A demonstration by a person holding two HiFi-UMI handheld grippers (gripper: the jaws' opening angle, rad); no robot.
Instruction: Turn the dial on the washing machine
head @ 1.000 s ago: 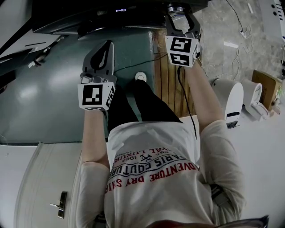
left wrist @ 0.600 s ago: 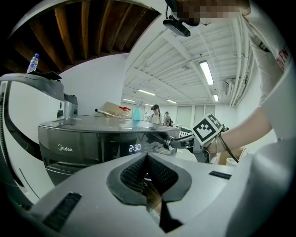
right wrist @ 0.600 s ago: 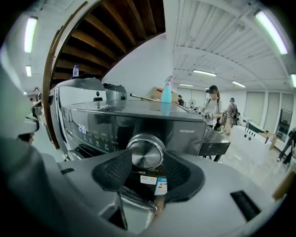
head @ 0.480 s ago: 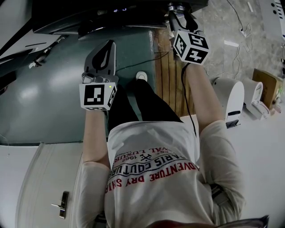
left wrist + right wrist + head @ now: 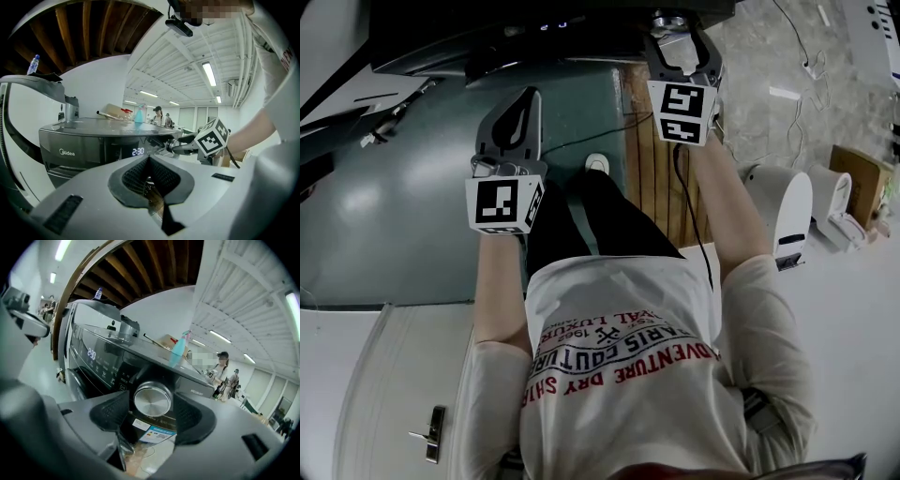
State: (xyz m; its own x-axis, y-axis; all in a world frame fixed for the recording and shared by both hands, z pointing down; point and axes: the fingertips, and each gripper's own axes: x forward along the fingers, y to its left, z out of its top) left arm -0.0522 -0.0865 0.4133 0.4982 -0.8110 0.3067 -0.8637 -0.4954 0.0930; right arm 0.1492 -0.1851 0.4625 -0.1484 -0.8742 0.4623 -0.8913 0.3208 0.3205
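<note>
The dark grey washing machine (image 5: 487,37) stands in front of me, its display (image 5: 138,151) lit. Its round silver dial (image 5: 153,399) sits on the panel's right end. My right gripper (image 5: 152,414) has one pad on each side of the dial, with a thin gap at both; its jaws have just been opening. From the head view the right gripper (image 5: 680,37) reaches up to the dial (image 5: 668,19). My left gripper (image 5: 518,98) hangs in the air short of the machine's front, its pads (image 5: 140,171) closed together on nothing.
A cable (image 5: 581,136) runs over the teal floor to a white puck (image 5: 596,161). Wooden slats (image 5: 656,178) lie below the right gripper. White appliances (image 5: 792,211) stand at right. A white door with a handle (image 5: 429,431) is at lower left.
Half a second ago the right gripper was rolled to one side at the dial; it has rolled back to its earlier pose. The left gripper has kept still.
</note>
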